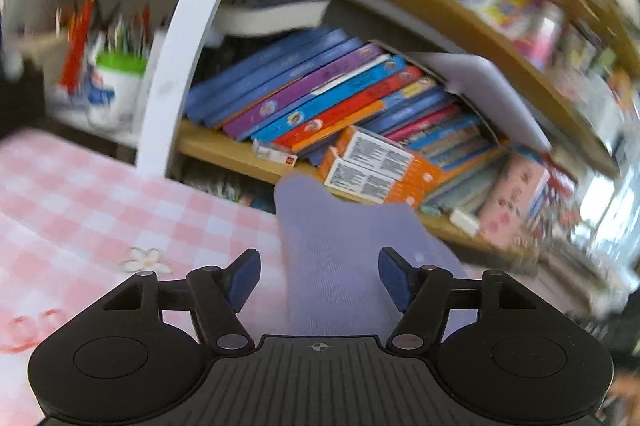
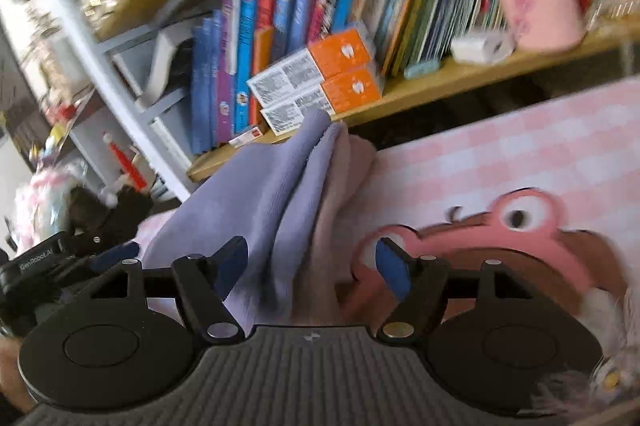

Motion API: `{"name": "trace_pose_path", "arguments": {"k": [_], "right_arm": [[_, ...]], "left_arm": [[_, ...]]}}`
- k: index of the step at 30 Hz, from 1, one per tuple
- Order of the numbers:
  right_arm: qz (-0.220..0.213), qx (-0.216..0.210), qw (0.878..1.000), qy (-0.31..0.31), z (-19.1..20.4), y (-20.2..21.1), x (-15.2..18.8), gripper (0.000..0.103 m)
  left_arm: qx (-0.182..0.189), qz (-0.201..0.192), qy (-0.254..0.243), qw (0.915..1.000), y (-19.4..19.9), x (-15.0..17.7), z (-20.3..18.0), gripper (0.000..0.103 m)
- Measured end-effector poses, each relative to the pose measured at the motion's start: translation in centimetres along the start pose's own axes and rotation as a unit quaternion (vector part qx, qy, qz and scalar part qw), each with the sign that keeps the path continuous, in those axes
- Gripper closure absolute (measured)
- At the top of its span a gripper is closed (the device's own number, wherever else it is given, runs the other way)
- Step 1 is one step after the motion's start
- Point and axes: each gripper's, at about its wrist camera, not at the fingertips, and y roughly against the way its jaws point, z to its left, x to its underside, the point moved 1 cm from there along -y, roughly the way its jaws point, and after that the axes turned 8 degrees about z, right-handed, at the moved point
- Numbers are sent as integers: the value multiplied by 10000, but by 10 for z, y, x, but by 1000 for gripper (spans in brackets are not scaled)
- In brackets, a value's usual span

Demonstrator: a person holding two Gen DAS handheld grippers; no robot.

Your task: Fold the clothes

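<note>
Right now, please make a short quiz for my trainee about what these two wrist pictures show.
1. True or false: the left tongs pinch the lilac cloth.
2. What stands behind the pink checked cover? A) a stove B) a bookshelf C) a window
3. Fill in: two ______ boxes lie on the shelf before the books.

Key:
1. False; the pads stand apart, as on the right tongs.
2. B
3. orange
</note>
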Motion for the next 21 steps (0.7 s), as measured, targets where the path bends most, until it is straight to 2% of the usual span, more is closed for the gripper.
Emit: {"name": "trace_pose_path", "arguments": {"k": [2, 3, 4, 5, 7, 9, 10, 12, 13, 17, 21], "right_arm": [[48, -7, 9999, 98, 7, 19, 13, 37], [124, -50, 9999, 89, 10, 25, 20, 38], [204, -104, 9997, 61, 12, 28, 25, 44], [299, -174, 9994, 15, 15, 28, 29, 54], [522, -355, 9980, -60, 20, 22, 33, 63], [734, -461, 9962, -96, 26, 13, 36, 73], [826, -434, 9956, -81, 28, 5, 36, 81], [921, -323, 9952, -117, 27, -10, 33, 87], [895, -277, 9954, -214, 23, -16, 30, 93], [774, -393, 9932, -770, 1, -24, 20, 94], [844, -281, 9947, -510, 2, -6, 31, 92]], "left_arm": [[-64, -32, -92, 9999, 13, 12, -5, 36], [-71, 6, 23, 10000, 15, 15, -3, 37], [-78, 43, 139, 9999, 17, 18, -1, 38], [-59, 89, 273, 9996, 17, 20, 1, 39], [31, 215, 512, 9985, 13, 21, 8, 47], [63, 379, 609, 9974, 4, 22, 10, 64], [72, 470, 634, 9969, -2, 22, 10, 63], [91, 652, 685, 9955, -13, 23, 11, 64], [81, 730, 704, 9948, -18, 23, 11, 64], [126, 751, 766, 9942, -26, 25, 10, 65], [206, 847, 519, 9948, -13, 35, -5, 62]]}}
